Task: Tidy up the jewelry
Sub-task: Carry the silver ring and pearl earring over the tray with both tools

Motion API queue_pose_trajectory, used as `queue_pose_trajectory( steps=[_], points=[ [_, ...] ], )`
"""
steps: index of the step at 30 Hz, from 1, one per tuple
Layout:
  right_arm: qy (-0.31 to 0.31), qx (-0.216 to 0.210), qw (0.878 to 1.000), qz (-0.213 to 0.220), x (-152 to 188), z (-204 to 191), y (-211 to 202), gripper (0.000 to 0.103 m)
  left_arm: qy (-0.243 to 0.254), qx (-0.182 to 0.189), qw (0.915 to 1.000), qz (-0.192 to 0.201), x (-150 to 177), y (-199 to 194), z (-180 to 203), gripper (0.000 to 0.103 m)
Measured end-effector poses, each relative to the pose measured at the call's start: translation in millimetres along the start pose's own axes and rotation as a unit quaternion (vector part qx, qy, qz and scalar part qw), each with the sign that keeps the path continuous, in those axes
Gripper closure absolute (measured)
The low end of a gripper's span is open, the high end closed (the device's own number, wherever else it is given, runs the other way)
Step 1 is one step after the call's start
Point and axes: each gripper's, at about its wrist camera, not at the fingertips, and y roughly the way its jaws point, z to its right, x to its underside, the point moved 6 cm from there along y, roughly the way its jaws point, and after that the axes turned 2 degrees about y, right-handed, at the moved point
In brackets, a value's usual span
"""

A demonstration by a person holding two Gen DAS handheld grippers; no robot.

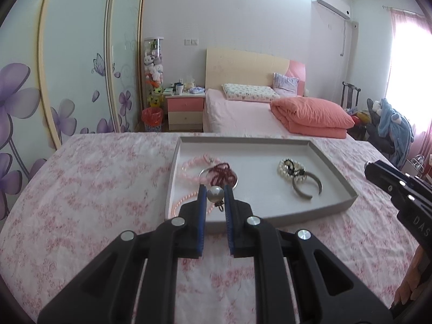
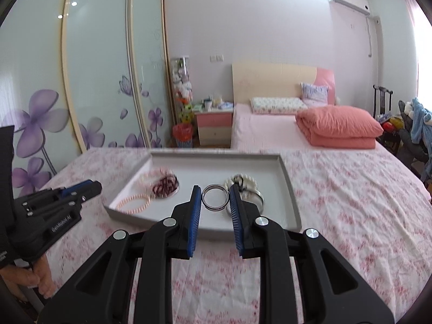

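Jewelry: gathered in a shallow grey tray (image 1: 334,205) at centre frame, on a bedspread (image 1: 89,189) printed with pink flowers.

Tray contents, left wrist view: pink bead bracelet (image 1: 189,163) at left; dark red bead strand (image 1: 222,175) heaped beside it; coiled pink band (image 1: 179,201) at the near left corner; white pearl bracelet (image 1: 290,168) at right, touching an open grey bangle (image 1: 307,189).

Left gripper (image 1: 215,193): lower centre of its own view, clamped narrowly on a pearl earring (image 1: 215,193) with a small dark hook hanging below, held above the tray's near edge.

Right gripper (image 2: 215,197): lower centre of its own view, closed on a dark metal ring (image 2: 214,197) standing upright between the blue pads, above the tray. Same tool also at the right edge of the left wrist view.

Room, upper half of both views: wardrobe (image 1: 81,54) with sliding frosted doors and purple flower print at left; tall stack of stuffed toys (image 1: 154,73) in the corner; red-lined wastebasket (image 1: 152,118) below; pink and cream nightstand (image 1: 185,108); bed headboard (image 1: 237,67) in cream and pink; folded coral quilt (image 1: 310,116); patterned pillow (image 1: 248,91); air conditioner (image 1: 332,2) at upper right; pink curtain (image 1: 410,54) at right edge, brightly lit; blue garment (image 1: 391,124) draped over a chair.
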Motion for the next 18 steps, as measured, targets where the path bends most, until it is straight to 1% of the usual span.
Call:
queue_pose_trajectory(
  steps=[4, 9, 13, 18],
  points=[
    [0.001, 0.000, 1.000, 0.018, -13.4, 0.5, 6.1, 0.080, -0.001, 0.006, 1.0000, 0.005, -9.8, 7.7, 2.3, 0.089],
    [0.006, 0.005, 1.000, 0.025, -25.3, 3.0, 24.6, 0.080, 0.001, 0.010, 0.9999, 0.004, -20.4, 24.9, 6.3, 0.089],
    [0.008, 0.008, 1.000, 0.015, -27.1, 6.2, 45.1, 0.080, 0.006, 0.013, 0.9999, -0.001, -25.2, 41.7, 11.7, 0.089],
    [0.015, 0.008, 1.000, -0.009, -21.6, 7.6, 72.0, 0.080, 0.003, 0.022, 0.9995, -0.021, -26.1, 66.9, 16.5, 0.089]
  ],
)
